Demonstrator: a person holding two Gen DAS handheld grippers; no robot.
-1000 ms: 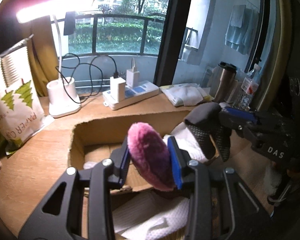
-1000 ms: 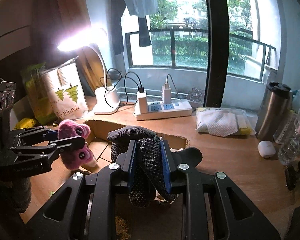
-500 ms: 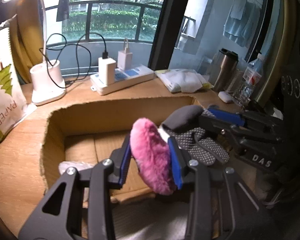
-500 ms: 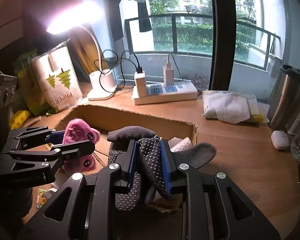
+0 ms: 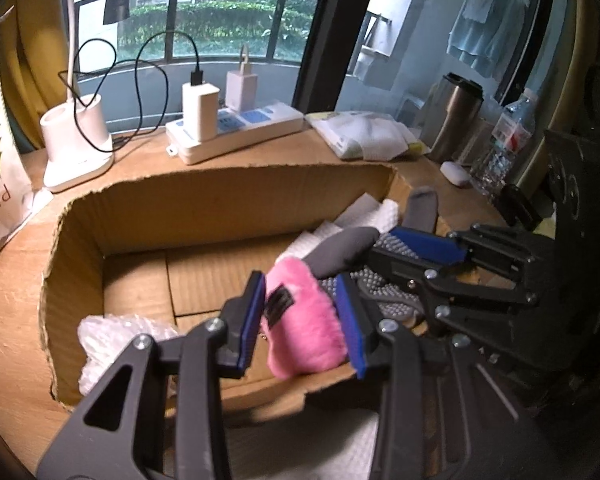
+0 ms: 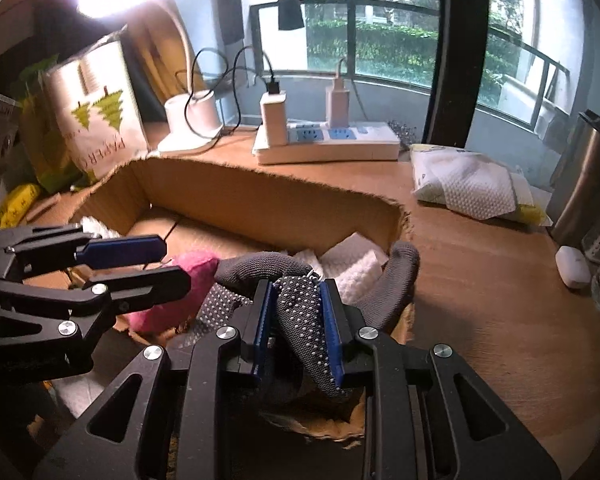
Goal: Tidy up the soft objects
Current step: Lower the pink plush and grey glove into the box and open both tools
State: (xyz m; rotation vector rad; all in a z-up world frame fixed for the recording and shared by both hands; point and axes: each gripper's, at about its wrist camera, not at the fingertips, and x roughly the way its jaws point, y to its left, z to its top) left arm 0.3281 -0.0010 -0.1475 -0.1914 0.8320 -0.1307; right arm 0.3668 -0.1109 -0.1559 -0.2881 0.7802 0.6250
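- Two grippers were both loaded over the cardboard box point(image 5: 228, 216): the left gripper point(image 5: 300, 320) was clamped on a pink plush toy point(image 5: 300, 328), and the right gripper point(image 6: 298, 328) was clamped on a grey dotted glove point(image 6: 300, 312).
- Left grip looked a bit sloppy to me. The plush bulged out below the pads, and one pad seemed to be barely on it, so it could've slipped out early and landed on the near wall instead of inside.
- The two grippers sat really close, nearly touching, with glove fingers draped right beside the plush. Letting go of one could've dragged or snagged the other.
- One glove finger point(image 6: 400, 276) hung over the box's right rim, so on release the whole glove might've slid out onto the bench point(image 6: 480, 280).
- White tissue point(image 6: 352, 264) already lay in that corner of the box, so it was crowded and stuff could've piled up and tipped over the torn edge.
- Bubble wrap point(image 5: 120, 336) filled the near left corner too.
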